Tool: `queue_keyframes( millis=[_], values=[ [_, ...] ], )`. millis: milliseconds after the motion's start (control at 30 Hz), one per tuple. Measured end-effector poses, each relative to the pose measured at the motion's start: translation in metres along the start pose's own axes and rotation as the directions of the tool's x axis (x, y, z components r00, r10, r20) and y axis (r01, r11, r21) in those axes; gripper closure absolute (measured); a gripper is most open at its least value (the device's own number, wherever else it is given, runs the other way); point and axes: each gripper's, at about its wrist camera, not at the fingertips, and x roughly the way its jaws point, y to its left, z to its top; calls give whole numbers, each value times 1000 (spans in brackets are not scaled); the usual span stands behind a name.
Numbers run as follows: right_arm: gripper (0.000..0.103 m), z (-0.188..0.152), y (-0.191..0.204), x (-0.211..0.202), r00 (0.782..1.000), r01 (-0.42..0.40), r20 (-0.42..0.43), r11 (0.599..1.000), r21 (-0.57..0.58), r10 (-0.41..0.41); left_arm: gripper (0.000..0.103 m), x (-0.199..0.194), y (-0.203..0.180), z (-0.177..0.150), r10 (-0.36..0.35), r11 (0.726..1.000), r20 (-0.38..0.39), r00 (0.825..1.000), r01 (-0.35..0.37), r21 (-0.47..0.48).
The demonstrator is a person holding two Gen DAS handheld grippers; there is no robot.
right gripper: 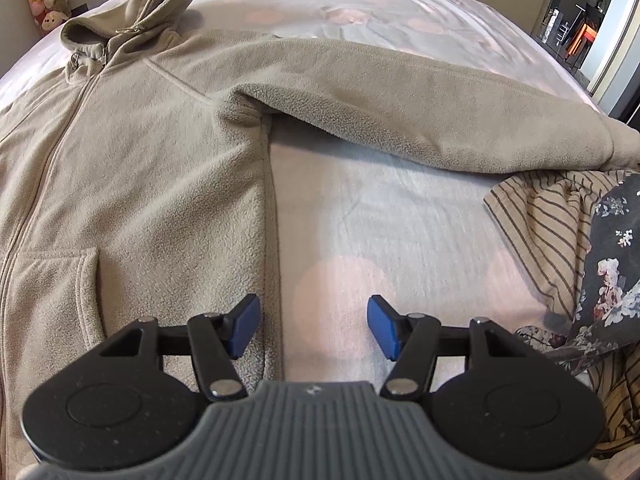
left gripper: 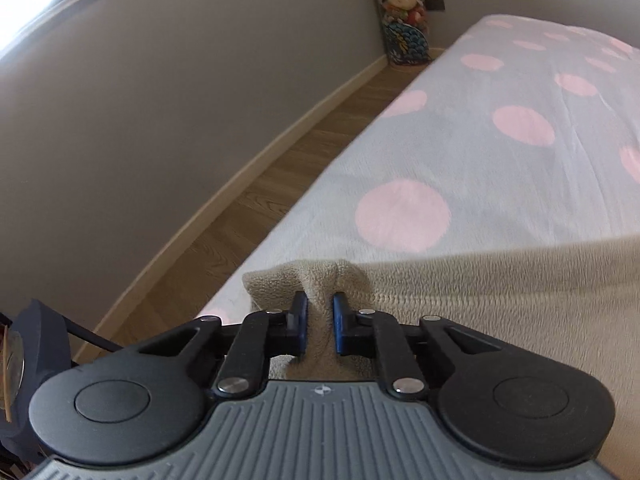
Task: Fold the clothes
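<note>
A beige fleece zip hoodie (right gripper: 152, 168) lies front up on the bed, its hood at the far left and one sleeve (right gripper: 400, 104) stretched out to the right. My right gripper (right gripper: 314, 320) is open and empty, low over the blanket just right of the hoodie's side seam. In the left wrist view my left gripper (left gripper: 320, 320) is shut on a pinched edge of the hoodie (left gripper: 500, 292) near the bed's left side.
The bed has a pale blanket with pink dots (left gripper: 480, 140). A striped garment (right gripper: 552, 232) and a dark floral one (right gripper: 616, 264) lie at the right. Wood floor (left gripper: 256, 196) and a grey wall run along the bed's left. Plush toys (left gripper: 400, 4) stand in the corner.
</note>
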Motion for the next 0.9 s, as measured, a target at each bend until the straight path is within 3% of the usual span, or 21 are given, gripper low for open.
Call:
queue_keyframes(
  millis=[300, 367, 467, 600, 667, 767, 867, 900],
  values=[
    [40, 2, 0, 3, 1000, 8, -3, 1000, 6, -7, 93, 32, -22, 10, 94, 995, -28, 995, -94, 26],
    [40, 4, 0, 6, 1000, 11, -14, 1000, 11, -11, 91, 30, -31, 10, 129, 988, -25, 991, -126, 86],
    [40, 4, 0, 8, 1000, -5, -26, 1000, 13, 5, 84, 15, -31, 12, 131, 978, -17, 991, -127, 164],
    [40, 8, -9, 4, 997, -70, -12, 995, 66, 71, 82, -32, -22, 21, 110, 980, 60, 992, -119, 161],
    [40, 17, -8, 0, 993, -119, 27, 991, 65, 117, 75, -61, -23, 31, 66, 986, 102, 993, -81, 147],
    [40, 44, 3, 0, 981, -180, 76, 983, 32, 178, 74, -108, -45, 47, -61, 990, 148, 987, 40, 137],
    [46, 87, 20, 7, 962, -247, 121, 969, -2, 245, 74, -150, -84, 62, -202, 971, 182, 962, 172, 165],
    [53, 105, 25, 11, 952, -275, 138, 961, -6, 273, 74, -163, -105, 67, -253, 958, 185, 950, 218, 188]
  ],
)
